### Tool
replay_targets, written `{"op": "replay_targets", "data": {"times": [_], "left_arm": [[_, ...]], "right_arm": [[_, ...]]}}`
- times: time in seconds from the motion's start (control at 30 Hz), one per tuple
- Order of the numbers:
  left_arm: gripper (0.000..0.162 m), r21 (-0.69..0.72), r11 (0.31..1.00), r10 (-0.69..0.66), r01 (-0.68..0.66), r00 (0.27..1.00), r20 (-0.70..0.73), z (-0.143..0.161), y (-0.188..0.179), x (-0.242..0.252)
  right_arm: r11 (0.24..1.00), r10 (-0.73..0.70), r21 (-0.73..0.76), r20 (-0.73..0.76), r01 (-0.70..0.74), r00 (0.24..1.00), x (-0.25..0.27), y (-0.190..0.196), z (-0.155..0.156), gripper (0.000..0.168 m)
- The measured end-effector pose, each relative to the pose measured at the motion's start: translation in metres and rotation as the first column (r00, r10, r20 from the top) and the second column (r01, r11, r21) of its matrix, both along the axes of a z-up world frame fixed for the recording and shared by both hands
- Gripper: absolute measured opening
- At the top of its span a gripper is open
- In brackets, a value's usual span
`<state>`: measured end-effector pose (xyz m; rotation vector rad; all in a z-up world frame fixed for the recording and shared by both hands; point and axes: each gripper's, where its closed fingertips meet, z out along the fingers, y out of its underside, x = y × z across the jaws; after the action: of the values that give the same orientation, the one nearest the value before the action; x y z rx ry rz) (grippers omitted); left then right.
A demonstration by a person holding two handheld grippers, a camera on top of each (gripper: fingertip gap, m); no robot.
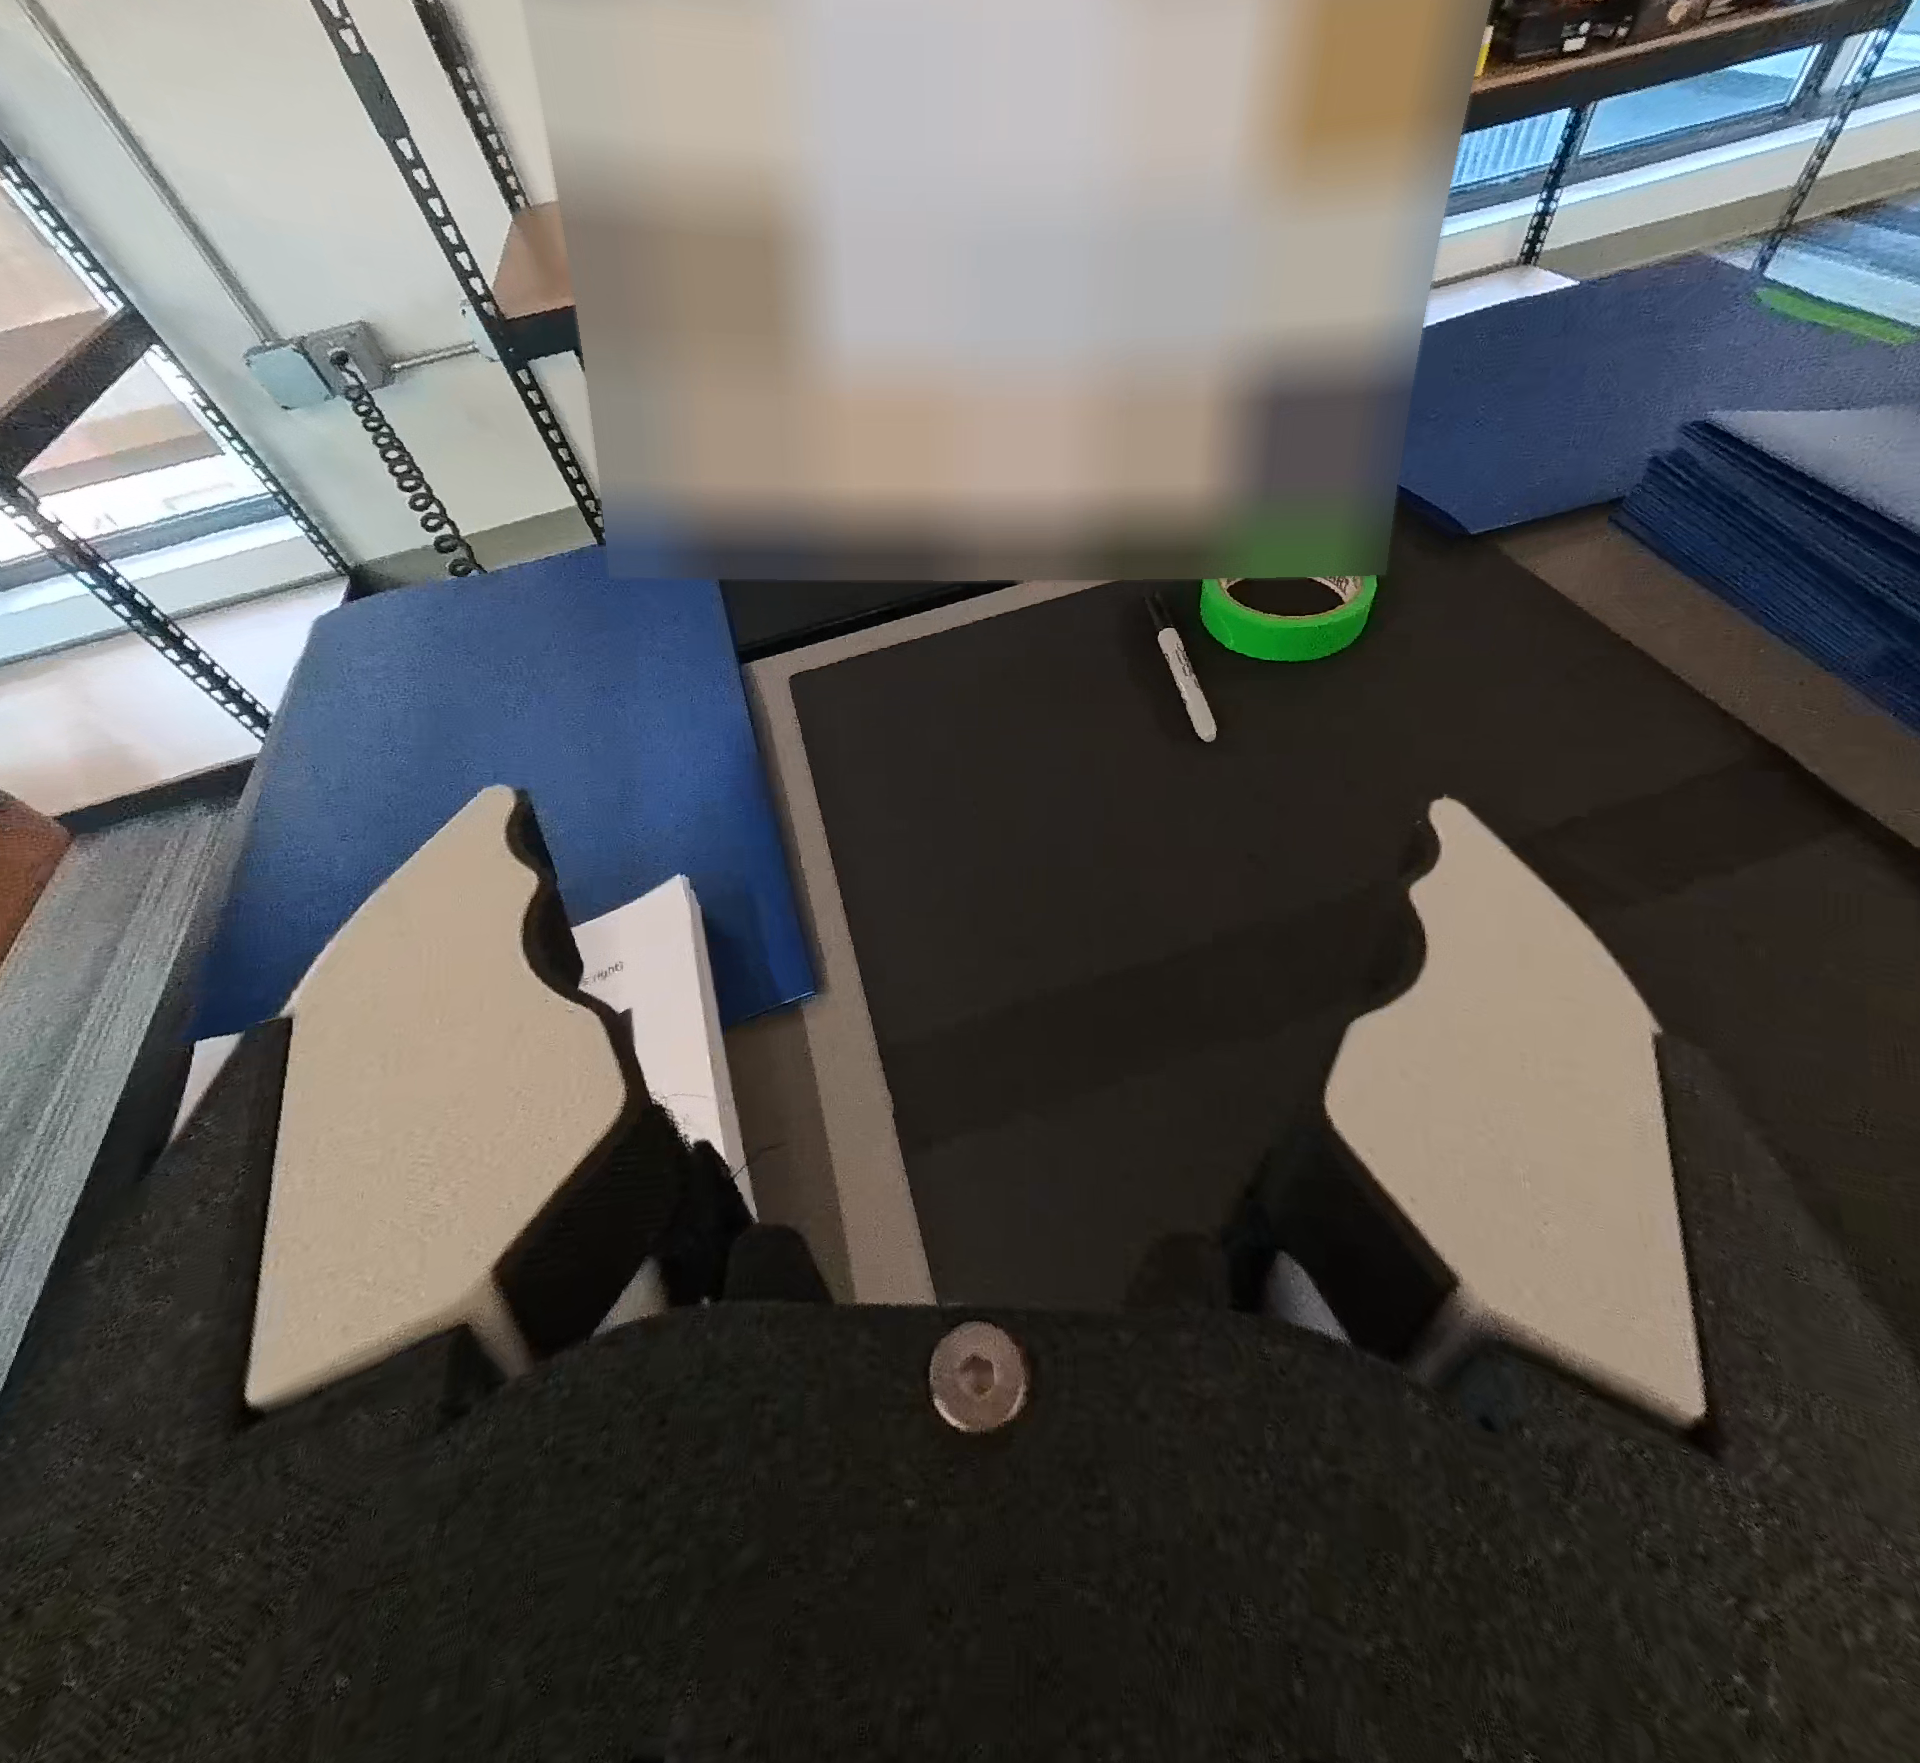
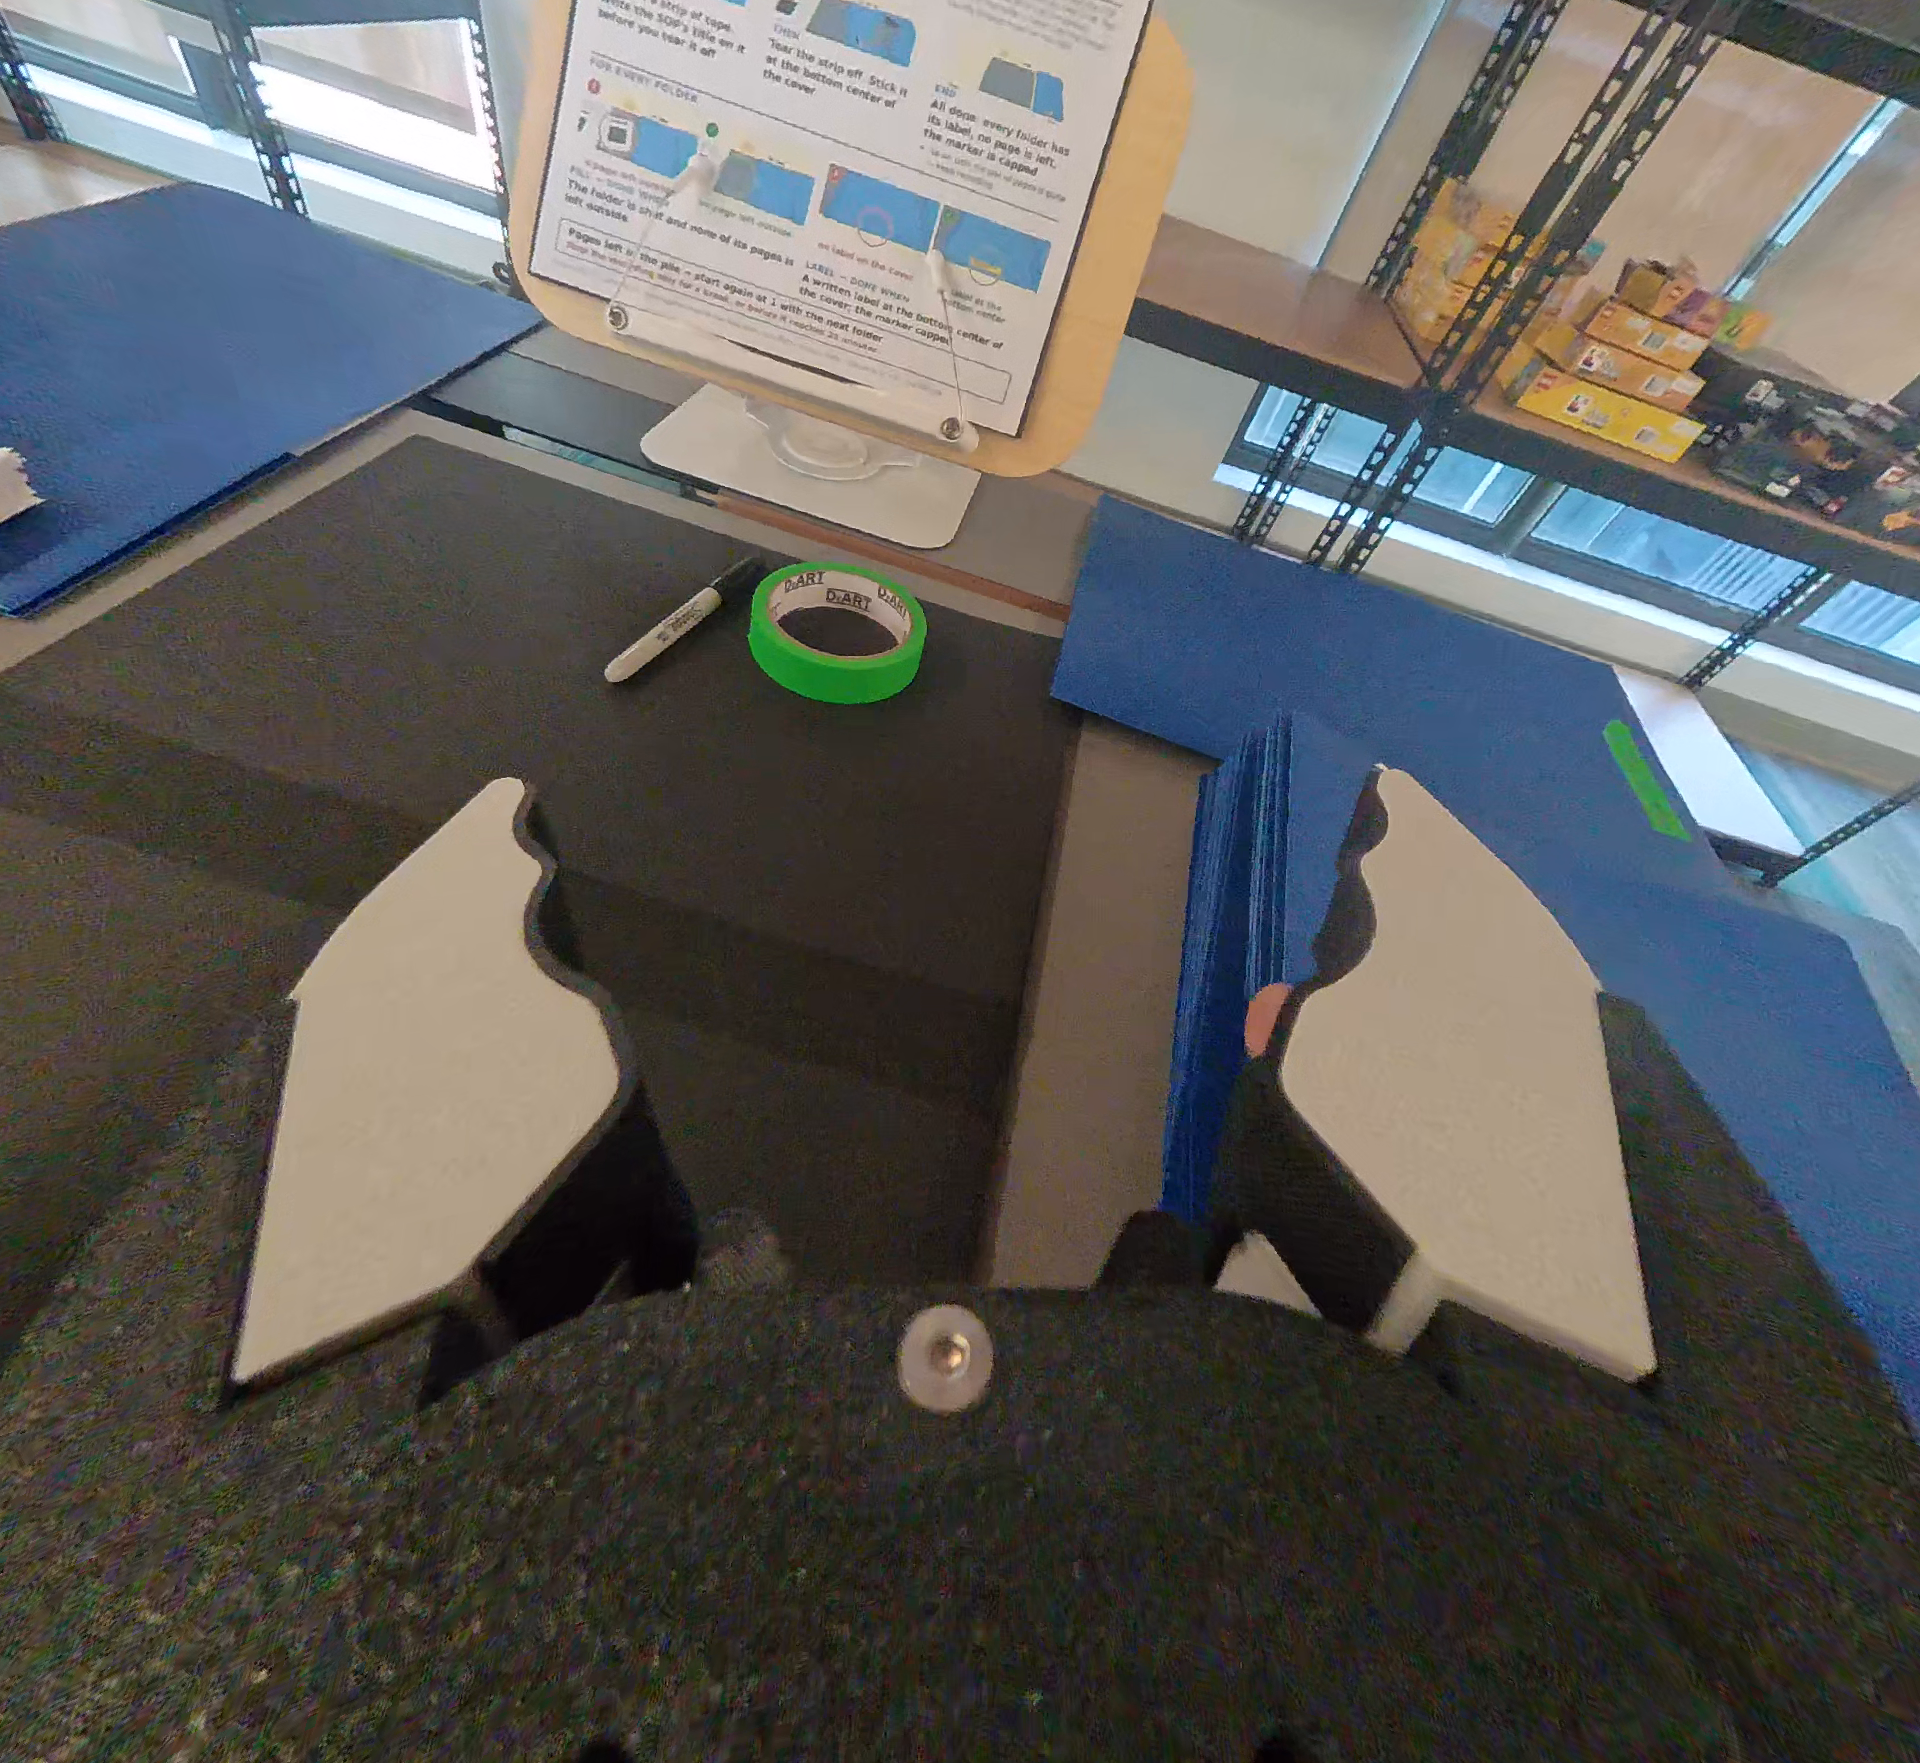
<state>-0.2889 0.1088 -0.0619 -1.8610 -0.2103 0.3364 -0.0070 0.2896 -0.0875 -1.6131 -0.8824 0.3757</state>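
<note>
A black mat covers the table's middle. A green tape roll and a capped marker lie side by side at its far edge. My left gripper is open and empty above the mat's left edge, its left finger over a stack of white pages and a blue folder. My right gripper is open and empty above the mat's right edge, its right finger beside a stack of blue folders.
A wooden stand holding a printed sheet stands behind the mat. A single blue folder lies at the right with a green tape strip. Another blue folder lies far left. Metal shelving with boxes lines the back.
</note>
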Motion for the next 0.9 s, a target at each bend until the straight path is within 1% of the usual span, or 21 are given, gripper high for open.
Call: {"op": "replay_targets", "data": {"times": [0.07,0.13,0.2,0.27,0.33,0.4,0.43,0.57,0.67,0.9], "left_arm": [[0.147,0.001,1.000,-0.002,0.002,1.000,0.008,-0.001,0.002,0.003],[0.147,0.028,0.999,-0.014,0.014,1.000,0.001,0.004,0.004,0.011],[0.147,0.053,0.998,-0.028,0.029,0.999,-0.029,0.013,0.004,0.020],[0.147,0.042,0.999,-0.027,0.029,0.998,-0.063,0.014,0.005,0.024],[0.147,0.009,1.000,-0.021,0.021,0.998,-0.057,0.002,0.009,0.021],[0.147,-0.018,1.000,-0.021,0.021,1.000,-0.011,-0.010,0.011,0.016],[0.147,-0.016,1.000,-0.017,0.017,1.000,-0.004,-0.010,0.010,0.014],[0.147,0.000,1.000,0.031,-0.031,0.997,-0.073,0.004,0.000,0.006],[0.145,0.026,1.000,0.016,-0.015,0.999,-0.052,0.010,-0.002,0.009],[0.144,0.027,0.999,0.028,-0.026,0.997,-0.077,0.014,-0.007,0.010]], "right_arm": [[1.000,-0.013,0.009,0.007,0.012,1.000,0.002,0.001,0.001,0.138],[1.000,-0.012,0.021,-0.011,0.012,1.000,0.002,-0.003,0.009,0.138],[0.998,-0.005,0.060,-0.041,0.007,0.999,0.002,-0.010,0.022,0.135],[0.996,0.001,0.088,-0.045,0.003,0.999,0.001,-0.015,0.028,0.133],[0.997,0.007,0.071,-0.021,-0.006,1.000,-0.003,-0.014,0.019,0.133],[0.999,0.025,0.025,0.009,-0.025,1.000,-0.008,-0.013,0.004,0.135],[0.999,0.030,0.019,0.010,-0.030,1.000,-0.009,-0.013,0.002,0.135],[0.998,0.021,0.051,-0.008,-0.021,1.000,-0.008,-0.013,0.010,0.131],[0.998,0.031,0.049,-0.025,-0.029,0.999,-0.008,-0.015,0.015,0.129],[0.996,0.049,0.078,-0.026,-0.047,0.998,-0.011,-0.023,0.023,0.127]]}}
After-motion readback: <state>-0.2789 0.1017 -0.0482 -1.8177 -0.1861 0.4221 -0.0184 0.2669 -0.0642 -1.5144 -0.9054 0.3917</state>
